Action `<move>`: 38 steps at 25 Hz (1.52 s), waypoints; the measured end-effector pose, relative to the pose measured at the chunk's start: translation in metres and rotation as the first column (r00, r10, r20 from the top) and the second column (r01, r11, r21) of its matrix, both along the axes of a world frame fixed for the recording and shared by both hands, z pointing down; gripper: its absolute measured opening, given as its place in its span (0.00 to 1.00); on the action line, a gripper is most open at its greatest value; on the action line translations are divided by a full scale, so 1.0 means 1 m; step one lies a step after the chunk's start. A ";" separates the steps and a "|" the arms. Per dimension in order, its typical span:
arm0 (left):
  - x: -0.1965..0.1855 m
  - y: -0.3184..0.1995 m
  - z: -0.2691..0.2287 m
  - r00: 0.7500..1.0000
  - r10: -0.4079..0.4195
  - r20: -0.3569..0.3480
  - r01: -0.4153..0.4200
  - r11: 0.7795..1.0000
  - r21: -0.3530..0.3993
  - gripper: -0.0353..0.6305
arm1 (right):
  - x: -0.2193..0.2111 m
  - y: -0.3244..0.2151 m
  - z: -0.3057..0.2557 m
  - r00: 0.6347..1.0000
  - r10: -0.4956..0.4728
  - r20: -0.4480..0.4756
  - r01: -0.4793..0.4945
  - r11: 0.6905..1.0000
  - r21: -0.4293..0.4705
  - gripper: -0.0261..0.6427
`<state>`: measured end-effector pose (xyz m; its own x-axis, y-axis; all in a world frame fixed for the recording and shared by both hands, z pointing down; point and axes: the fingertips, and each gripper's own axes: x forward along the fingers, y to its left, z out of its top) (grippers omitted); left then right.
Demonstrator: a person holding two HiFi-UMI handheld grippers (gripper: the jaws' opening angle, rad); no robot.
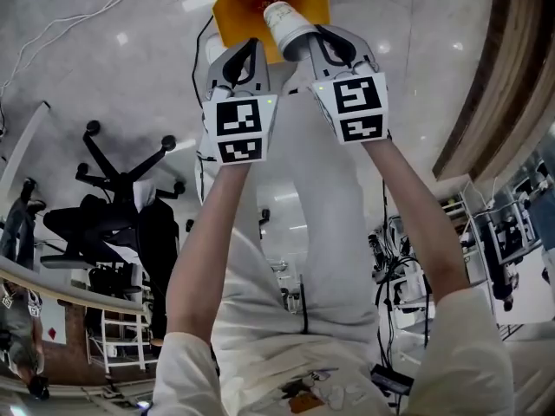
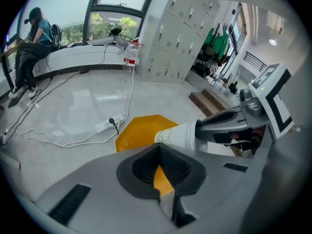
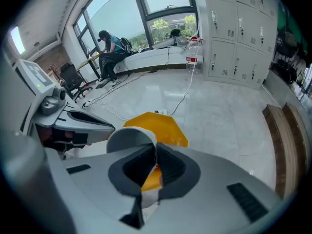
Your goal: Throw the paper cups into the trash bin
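A white paper cup (image 1: 286, 22) lies on its side over the yellow trash bin (image 1: 236, 7) on the floor below. My right gripper (image 1: 303, 46) is shut on the cup's rim; in the right gripper view the cup (image 3: 129, 138) wall is pinched between the dark pads above the bin (image 3: 165, 128). My left gripper (image 1: 241, 59) hangs just left of it, shut with nothing in it. From the left gripper view, only a thin wedge of the bin (image 2: 139, 130) shows between its jaws (image 2: 158, 172), with the cup (image 2: 178, 134) just right of them.
A black office chair (image 1: 113, 215) stands to the left. A white power strip (image 2: 107, 126) and cables lie on the floor beside the bin. Grey lockers (image 3: 239, 28), a water bottle (image 2: 128, 60), a wooden step (image 3: 282, 130) and a seated person (image 2: 29, 38) lie farther off.
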<state>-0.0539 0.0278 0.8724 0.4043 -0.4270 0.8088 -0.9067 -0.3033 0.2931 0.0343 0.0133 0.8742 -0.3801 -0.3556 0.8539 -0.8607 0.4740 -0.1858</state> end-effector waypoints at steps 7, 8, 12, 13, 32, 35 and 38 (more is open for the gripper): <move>-0.005 -0.002 0.057 0.996 0.075 0.045 -0.072 0.995 -0.071 0.06 | -0.007 0.004 0.052 0.999 0.036 -0.034 -0.037 0.998 -0.049 0.07; -0.008 -0.004 0.063 0.995 0.079 0.056 -0.075 0.994 -0.077 0.06 | -0.009 0.003 0.058 0.998 0.044 -0.037 -0.046 0.997 -0.059 0.07; -0.012 -0.006 0.079 0.990 0.116 0.078 -0.109 0.990 -0.087 0.06 | -0.011 0.003 0.080 0.995 0.068 -0.074 -0.074 0.994 -0.079 0.07; -0.013 -0.007 0.084 0.989 0.121 0.085 -0.113 0.989 -0.092 0.06 | -0.011 0.002 0.084 0.994 0.076 -0.080 -0.083 0.993 -0.080 0.07; 0.003 -0.045 -0.112 0.984 0.162 0.067 -0.163 0.987 0.009 0.06 | 0.016 -0.021 -0.115 0.997 0.073 -0.032 -0.074 0.997 -0.013 0.07; 0.005 -0.055 -0.184 0.986 0.156 0.052 -0.159 0.985 0.060 0.06 | 0.019 -0.023 -0.189 0.996 0.084 -0.017 -0.083 0.996 0.044 0.06; 0.001 -0.063 -0.257 0.990 0.133 0.041 -0.137 0.984 0.115 0.06 | 0.013 -0.022 -0.265 0.995 0.099 0.019 -0.101 0.991 0.088 0.06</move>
<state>-0.0532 -0.0351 0.6156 0.4390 -0.4628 0.7701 -0.8634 -0.4543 0.2192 0.0476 -0.0091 0.6094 -0.3509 -0.4667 0.8118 -0.9022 0.4007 -0.1596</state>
